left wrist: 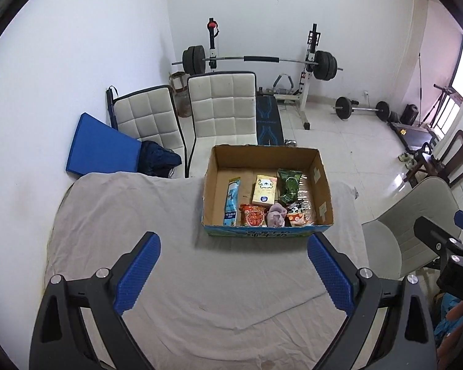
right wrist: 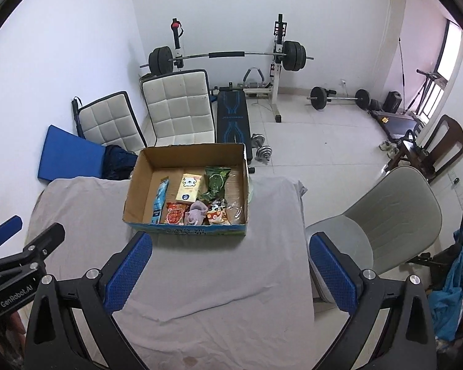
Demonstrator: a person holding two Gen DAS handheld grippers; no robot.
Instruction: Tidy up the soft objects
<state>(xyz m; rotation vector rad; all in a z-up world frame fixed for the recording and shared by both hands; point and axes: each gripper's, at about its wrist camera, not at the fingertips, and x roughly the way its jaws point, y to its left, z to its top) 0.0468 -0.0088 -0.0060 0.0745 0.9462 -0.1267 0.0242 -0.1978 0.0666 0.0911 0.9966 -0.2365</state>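
An open cardboard box [left wrist: 211,185] [right wrist: 135,185] stands at the far side of a table under a grey cloth [left wrist: 123,215] [right wrist: 83,209]. Inside lie several soft packs: a blue tube pack [left wrist: 231,202] [right wrist: 159,201], a yellow pouch [left wrist: 264,189] [right wrist: 189,188], a green bag [left wrist: 289,185] [right wrist: 216,183], a red pack [left wrist: 253,215] [right wrist: 174,212], a purple plush [left wrist: 276,214] [right wrist: 195,212] and a cartoon pack [left wrist: 296,214] [right wrist: 215,214]. My left gripper [left wrist: 234,273] is open and empty over the cloth, short of the box. My right gripper [right wrist: 230,273] is open and empty too, to its right.
A grey chair [left wrist: 416,225] [right wrist: 385,215] stands right of the table. Two white padded chairs [left wrist: 222,104] [right wrist: 179,104] and a blue mat [left wrist: 98,148] [right wrist: 68,157] are behind it. A weight bench with a barbell [left wrist: 259,60] [right wrist: 228,55] stands by the far wall.
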